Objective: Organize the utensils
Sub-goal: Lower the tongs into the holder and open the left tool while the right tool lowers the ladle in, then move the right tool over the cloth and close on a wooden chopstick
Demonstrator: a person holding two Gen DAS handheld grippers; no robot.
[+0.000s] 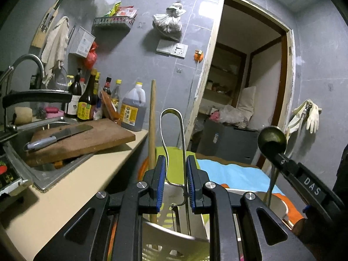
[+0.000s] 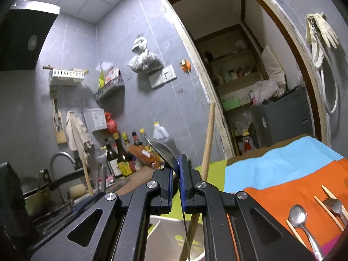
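Right gripper [image 2: 176, 169] pinches ladle [image 2: 162, 150] near its bowl — thin, stiff, slick steel; left gripper [image 1: 174, 174] half-open around holder's wire handle [image 1: 171, 117]

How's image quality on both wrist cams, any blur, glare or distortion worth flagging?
Left wrist: heavy fisheye bend on the doorframe, dim cool light, soft blur on the white holder rim near the left gripper. Right wrist: same bending, ladle bowl blurred with a bright glint, spoon on the orange cloth fairly sharp, black vignette in the corners.
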